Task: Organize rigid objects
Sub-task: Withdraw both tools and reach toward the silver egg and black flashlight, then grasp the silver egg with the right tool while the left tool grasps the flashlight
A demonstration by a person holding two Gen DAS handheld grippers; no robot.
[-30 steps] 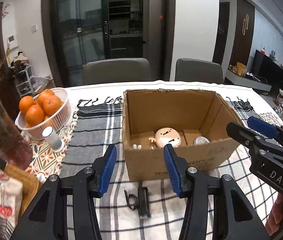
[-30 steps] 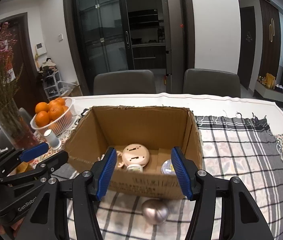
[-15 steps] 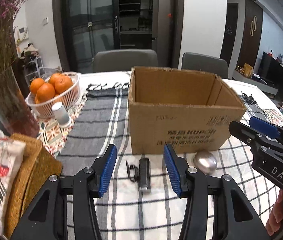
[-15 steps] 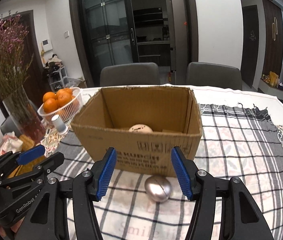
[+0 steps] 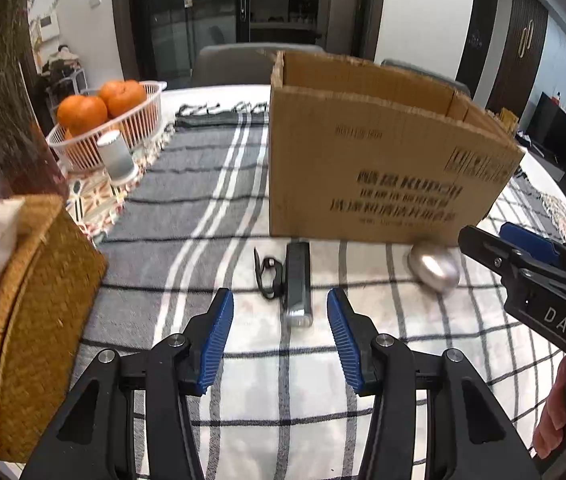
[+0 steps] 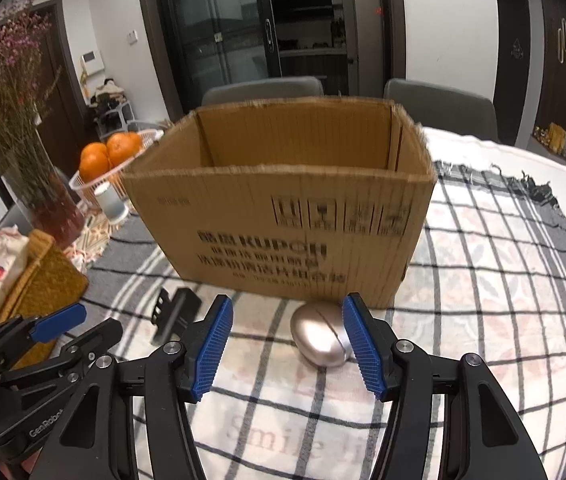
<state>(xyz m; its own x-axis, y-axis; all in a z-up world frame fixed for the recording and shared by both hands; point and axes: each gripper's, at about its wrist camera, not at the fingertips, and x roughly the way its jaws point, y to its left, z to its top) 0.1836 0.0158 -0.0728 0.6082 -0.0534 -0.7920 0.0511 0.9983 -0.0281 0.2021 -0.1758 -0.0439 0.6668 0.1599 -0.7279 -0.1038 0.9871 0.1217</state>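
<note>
A cardboard box [image 5: 383, 168] stands on the checked cloth; it also shows in the right wrist view [image 6: 283, 216], its inside hidden. A dark metal bar-shaped object with a black strap [image 5: 298, 284] lies in front of it, just ahead of my open, empty left gripper [image 5: 281, 344]. A silver egg-shaped object [image 6: 321, 340] lies between the fingers of my open right gripper [image 6: 289, 350], close to the right pad; it also shows in the left wrist view [image 5: 435, 266]. The bar also shows in the right wrist view [image 6: 175, 314].
A white basket of oranges [image 5: 107, 120] and a small white cylinder [image 5: 117, 158] stand at the left. A woven basket [image 5: 27, 312] with a cloth bag sits near left. A vase of dried flowers [image 6: 15, 128] stands at the left. Chairs stand behind the table.
Both grippers have come down and forward towards the cloth. The box's inside has dropped out of sight. The bar and the silver egg now sit close to the fingers.
</note>
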